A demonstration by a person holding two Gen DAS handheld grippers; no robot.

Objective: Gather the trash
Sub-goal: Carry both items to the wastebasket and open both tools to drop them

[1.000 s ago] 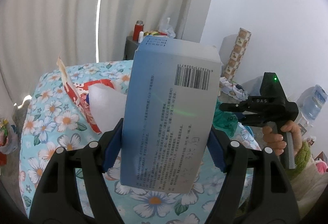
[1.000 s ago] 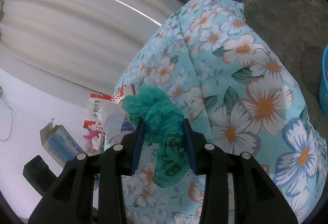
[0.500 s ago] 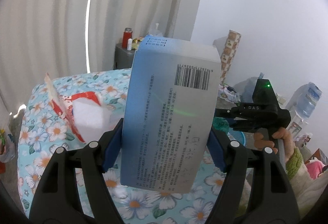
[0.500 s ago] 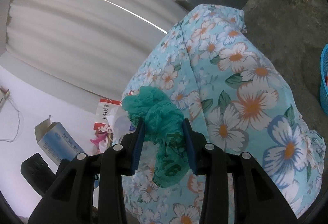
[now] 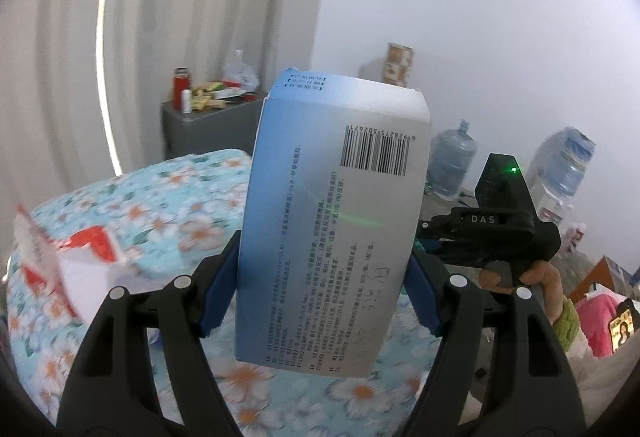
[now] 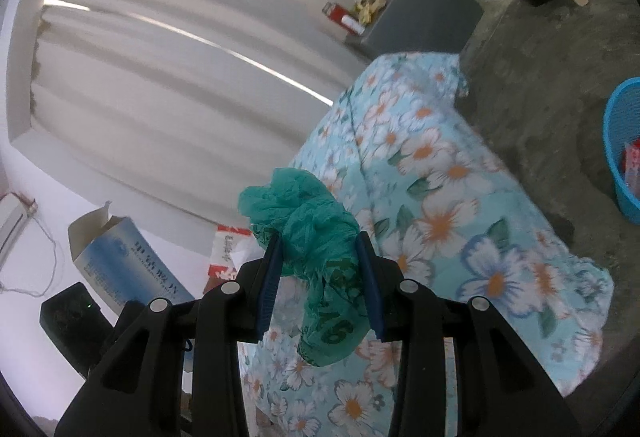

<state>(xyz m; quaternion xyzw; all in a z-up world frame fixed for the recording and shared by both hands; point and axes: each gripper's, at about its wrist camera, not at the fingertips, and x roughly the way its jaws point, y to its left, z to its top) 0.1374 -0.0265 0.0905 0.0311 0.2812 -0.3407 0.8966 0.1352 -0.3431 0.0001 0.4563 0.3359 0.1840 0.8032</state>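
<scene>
Left tongs (image 5: pixel 326 289) and right tongs (image 6: pixel 320 277) both clamped, pointing slightly downward.

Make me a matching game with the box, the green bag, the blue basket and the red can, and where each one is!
Things:
1. blue and white box
2. crumpled green bag
3. blue basket
4. red can

Places:
A. on the grey cabinet by the curtain
B. clamped in the right gripper
C. on the floor beside the flowery bed
D. clamped in the left gripper

Pairs: 1-D, 2-B, 3-C, 4-A
</scene>
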